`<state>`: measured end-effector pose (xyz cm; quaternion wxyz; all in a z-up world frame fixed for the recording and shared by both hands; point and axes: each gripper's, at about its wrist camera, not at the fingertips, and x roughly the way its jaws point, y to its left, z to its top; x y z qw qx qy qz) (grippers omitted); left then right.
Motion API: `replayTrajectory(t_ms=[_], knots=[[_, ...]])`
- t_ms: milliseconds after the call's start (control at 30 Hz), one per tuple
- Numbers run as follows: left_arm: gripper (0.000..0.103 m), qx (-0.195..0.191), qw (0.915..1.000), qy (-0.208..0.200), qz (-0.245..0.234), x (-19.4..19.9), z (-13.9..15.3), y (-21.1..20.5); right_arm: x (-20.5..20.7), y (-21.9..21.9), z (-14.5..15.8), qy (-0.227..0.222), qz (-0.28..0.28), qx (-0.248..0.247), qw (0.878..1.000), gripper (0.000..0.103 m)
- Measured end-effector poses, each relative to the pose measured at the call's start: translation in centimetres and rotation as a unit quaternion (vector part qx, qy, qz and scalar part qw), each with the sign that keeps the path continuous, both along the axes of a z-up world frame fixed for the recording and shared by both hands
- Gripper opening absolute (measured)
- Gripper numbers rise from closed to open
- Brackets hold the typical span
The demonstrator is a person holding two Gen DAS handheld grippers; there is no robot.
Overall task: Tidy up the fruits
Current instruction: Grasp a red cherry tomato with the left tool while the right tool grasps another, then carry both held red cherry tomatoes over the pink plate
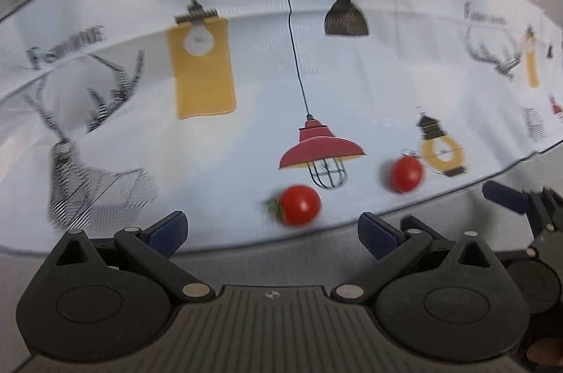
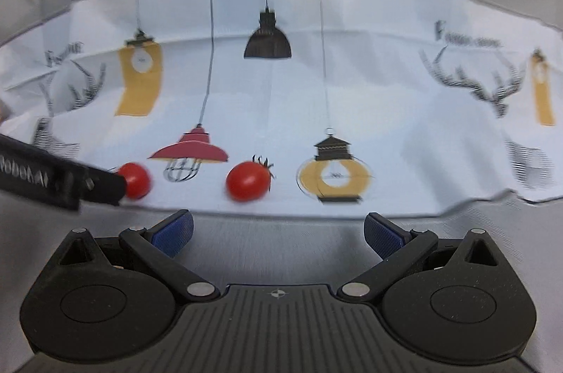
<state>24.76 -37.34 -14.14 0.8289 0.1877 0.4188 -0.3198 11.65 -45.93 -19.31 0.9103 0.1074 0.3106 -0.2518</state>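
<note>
Gaping wide and empty, both sets of jaws hover at the desk's near edge. Just beyond the left gripper (image 1: 272, 234) lies one blurred tomato (image 1: 299, 204); another tomato (image 2: 248, 181) lies ahead of the right gripper (image 2: 278, 232), printed cloth (image 2: 387, 98) smeared behind.

Two red cherry tomatoes (image 1: 299, 204) (image 1: 407, 173), apart, on lamp-printed cloth (image 1: 246, 133)

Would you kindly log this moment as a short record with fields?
fruit: two tomatoes, apart
surface: printed cloth, near its front edge
left claw: open, empty
right claw: open, empty
nearest match: the tomato with leaves lies ahead of the right claw
container: none in view
</note>
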Motion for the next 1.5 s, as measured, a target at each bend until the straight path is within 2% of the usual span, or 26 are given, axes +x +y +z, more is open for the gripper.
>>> replayTrajectory(t_ms=[100, 167, 233, 267, 300, 333, 367, 433, 567, 700, 833, 1033, 1200, 1333, 1500], knots=[[0.103, 0.021, 0.9998, 0.0, -0.001, 1.7, -1.9, -1.5, 2.6, -1.3, -1.7, 0.006, -0.008, -0.012, 1.0, 0.102], [0.103, 0.016, 0.9997, 0.018, 0.007, 2.7, -2.6, -1.5, 3.2, -1.2, -2.2, -0.005, -0.001, -0.04, 0.999, 0.102], [0.1, 0.007, 0.9994, 0.028, 0.018, 2.9, -2.7, -1.0, 3.2, -1.4, -2.1, -0.009, 0.001, -0.038, 0.999, 0.102], [0.093, -0.002, 0.9994, 0.024, 0.024, 2.8, -2.5, -0.6, 3.1, -1.3, -2.1, -0.011, 0.001, -0.037, 0.999, 0.093], [0.071, -0.006, 0.9994, 0.021, 0.027, 2.5, -2.4, -0.3, 2.8, -1.1, -2.0, -0.017, 0.007, -0.038, 0.999, 0.072], [0.04, -0.002, 0.9995, 0.014, 0.028, 2.2, -2.1, -0.2, 2.6, -0.7, -1.8, -0.023, 0.016, -0.046, 0.999, 0.058], [0.038, -0.002, 0.9995, 0.015, 0.026, 2.0, -1.8, -0.1, 2.5, -0.2, -1.6, -0.022, 0.028, -0.056, 0.998, 0.032], [0.037, -0.019, 0.9987, 0.034, 0.032, 1.9, -1.1, 0.5, 2.7, 0.8, -1.4, -0.005, 0.034, -0.075, 0.997, 0.033], [0.037, -0.035, 0.9984, 0.034, 0.03, 0.0, 1.6, 2.1, 1.5, 1.8, 0.4, -0.004, 0.023, -0.067, 0.997, 0.033], [0.037, -0.053, 0.9979, 0.028, 0.027, -4.5, 5.6, 5.3, -2.1, 4.9, 4.0, -0.018, 0.034, -0.069, 0.997, 0.033], [0.037, -0.066, 0.9964, 0.035, 0.04, -9.6, 9.2, 10.4, -6.7, 9.3, 7.5, -0.031, 0.051, -0.054, 0.997, 0.033], [0.037, -0.061, 0.9958, 0.028, 0.063, -17.0, 12.9, 19.8, -13.6, 17.8, 11.9, -0.041, 0.071, -0.022, 0.996, 0.033], [0.037, -0.051, 0.9955, 0.011, 0.08, -22.0, 14.8, 27.4, -18.2, 24.8, 14.1, -0.033, 0.1, 0.012, 0.994, 0.033], [0.037, -0.046, 0.9944, -0.012, 0.095, -25.2, 15.9, 32.7, -21.0, 30.1, 15.7, -0.029, 0.131, 0.015, 0.991, 0.033], [0.037, -0.047, 0.9914, -0.019, 0.121, -28.1, 16.7, 37.8, -23.6, 35.2, 17.3, -0.032, 0.166, 0.019, 0.985, 0.033]])
